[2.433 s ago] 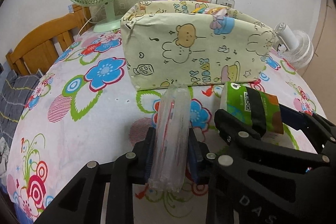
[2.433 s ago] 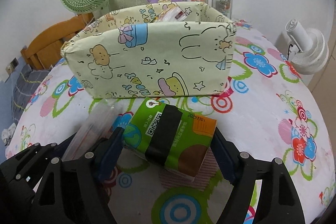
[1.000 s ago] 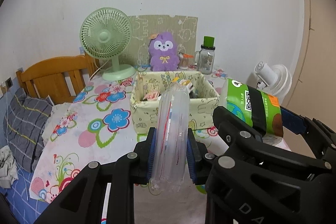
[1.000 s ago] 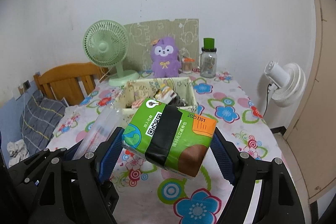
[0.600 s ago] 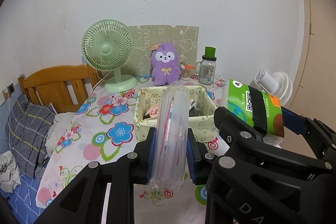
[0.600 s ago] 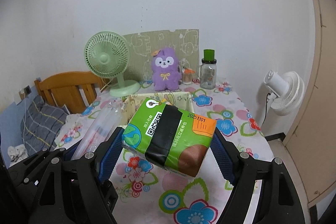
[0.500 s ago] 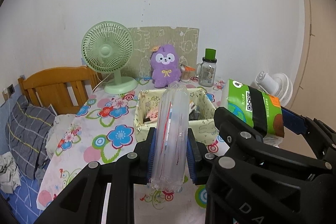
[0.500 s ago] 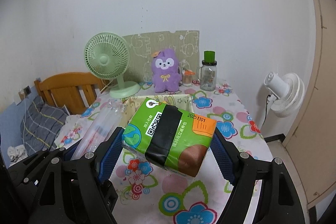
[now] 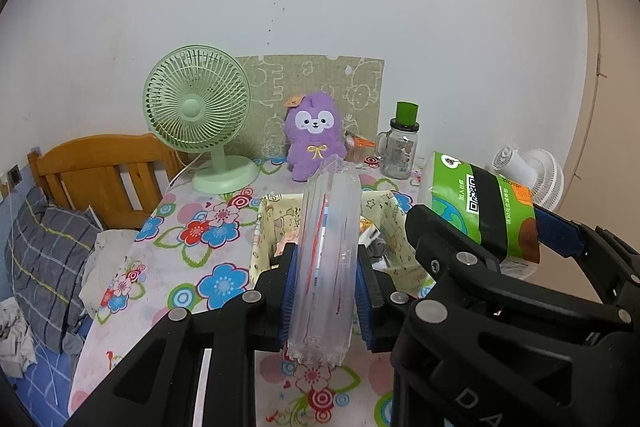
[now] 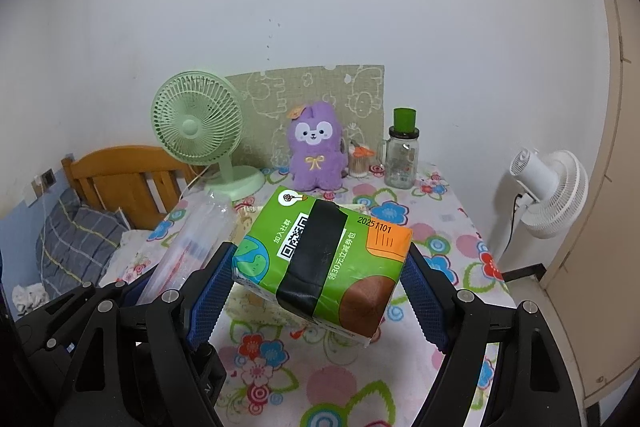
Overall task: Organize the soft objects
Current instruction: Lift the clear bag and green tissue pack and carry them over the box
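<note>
- We see the left gripper (image 9: 326, 291) clamped on a clear plastic packet (image 9: 328, 259), raised above the fabric bin (image 9: 264, 247).
- We see the right gripper (image 10: 320, 283) clamped on a green tissue pack (image 10: 324, 255), also above the bin, in front of the purple plush (image 10: 316, 151).

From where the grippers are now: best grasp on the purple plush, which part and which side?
Grip the purple plush across its torso, below the face, coming from the front over the fabric bin. It sits upright facing the cameras, with the panel behind; the green fan and jar flank it.
</note>
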The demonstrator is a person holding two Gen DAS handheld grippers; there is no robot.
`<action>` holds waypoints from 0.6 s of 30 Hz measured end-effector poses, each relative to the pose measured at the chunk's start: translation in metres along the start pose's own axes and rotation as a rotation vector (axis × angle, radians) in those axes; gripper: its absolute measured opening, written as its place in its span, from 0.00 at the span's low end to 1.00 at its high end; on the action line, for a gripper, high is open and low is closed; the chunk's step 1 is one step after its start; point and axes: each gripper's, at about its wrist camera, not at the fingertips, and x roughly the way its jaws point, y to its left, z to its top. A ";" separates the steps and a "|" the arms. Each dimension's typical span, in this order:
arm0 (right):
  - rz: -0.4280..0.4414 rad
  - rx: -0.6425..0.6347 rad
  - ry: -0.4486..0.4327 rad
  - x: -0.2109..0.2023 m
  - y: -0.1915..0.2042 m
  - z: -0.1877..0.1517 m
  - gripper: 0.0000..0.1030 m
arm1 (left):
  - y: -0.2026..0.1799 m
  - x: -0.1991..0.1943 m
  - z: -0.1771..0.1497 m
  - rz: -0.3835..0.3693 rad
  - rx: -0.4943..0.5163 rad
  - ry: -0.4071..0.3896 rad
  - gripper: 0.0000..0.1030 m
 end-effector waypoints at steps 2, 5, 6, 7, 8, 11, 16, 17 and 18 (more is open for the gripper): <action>0.003 0.001 0.007 0.009 -0.001 0.003 0.80 | 0.001 0.007 0.004 0.003 0.000 0.006 0.25; 0.004 0.001 0.017 0.021 -0.001 0.007 0.80 | 0.003 0.019 0.008 0.004 -0.004 0.020 0.25; 0.004 0.001 0.021 0.025 -0.002 0.008 0.80 | 0.003 0.023 0.010 0.004 -0.004 0.023 0.25; 0.004 0.002 0.024 0.030 -0.002 0.009 0.80 | 0.004 0.027 0.011 0.003 -0.004 0.026 0.25; 0.004 0.003 0.027 0.033 -0.002 0.010 0.80 | 0.004 0.031 0.012 0.001 -0.004 0.028 0.25; 0.006 0.006 0.032 0.047 -0.004 0.015 0.80 | 0.005 0.043 0.015 -0.002 -0.005 0.038 0.25; 0.006 0.007 0.051 0.068 -0.006 0.019 0.79 | 0.006 0.062 0.019 -0.002 -0.004 0.057 0.25; 0.007 0.007 0.056 0.074 -0.007 0.019 0.79 | 0.007 0.066 0.019 -0.002 -0.004 0.060 0.25; 0.008 0.006 0.059 0.077 -0.007 0.019 0.79 | 0.007 0.069 0.020 -0.003 -0.005 0.064 0.25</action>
